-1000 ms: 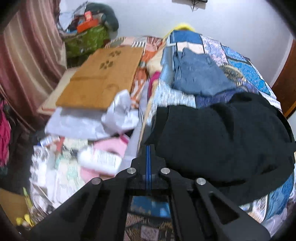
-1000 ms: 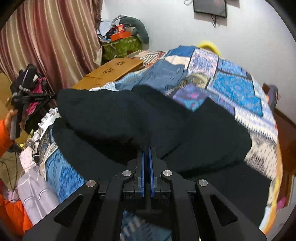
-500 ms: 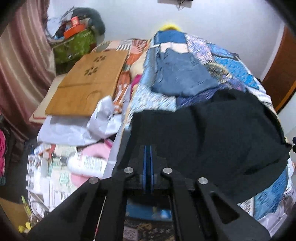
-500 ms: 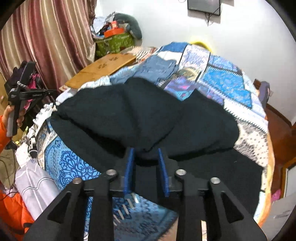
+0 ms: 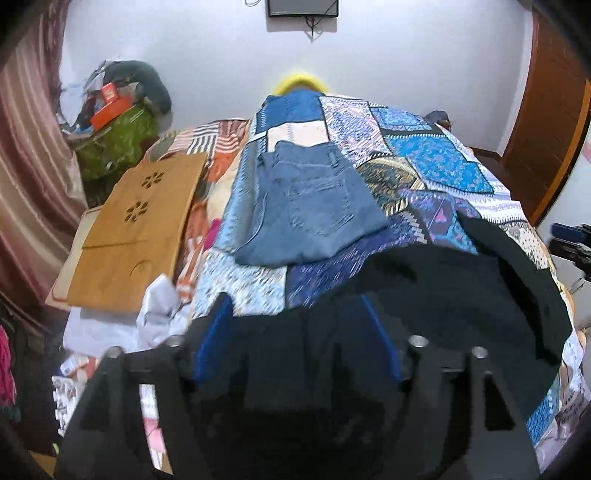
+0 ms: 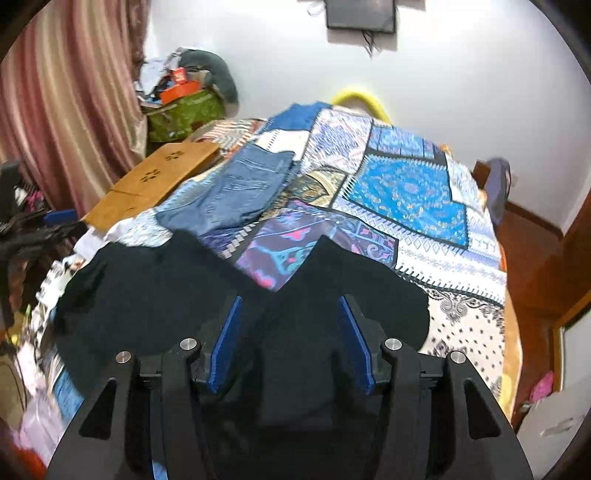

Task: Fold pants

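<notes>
Black pants [image 6: 166, 295] lie on near end of bed, spread over patchwork quilt [image 6: 406, 192]; fabric bunched, two rounded lobes pointing toward far wall w/ a V of quilt showing between them in right wrist view.

R gripper [image 6: 290, 332]: jaws wide apart, blue pads [image 6: 225, 343] either side of black cloth, nothing pinched. Cloth sits between and below fingers; contact unclear.

L gripper [image 5: 295, 332]: jaws also spread, blue pads [image 5: 212, 336] visible at each side, blurred. Black pants [image 5: 461, 295] fill the gap and run off to the right edge of bed. Not clamped.

Folded blue jeans [image 5: 310, 206] further up quilt, back pocket up, near but apart from black pants.

Left of bed: wooden board [image 5: 136, 229] w/ flower cut-outs, lying flat on clutter; white cloth [image 5: 159, 314] just beside its near corner. Green bag [image 5: 118, 140] in corner by striped curtain [image 6: 70, 103]. Dark screen [image 6: 360, 14] on wall above bed head.
</notes>
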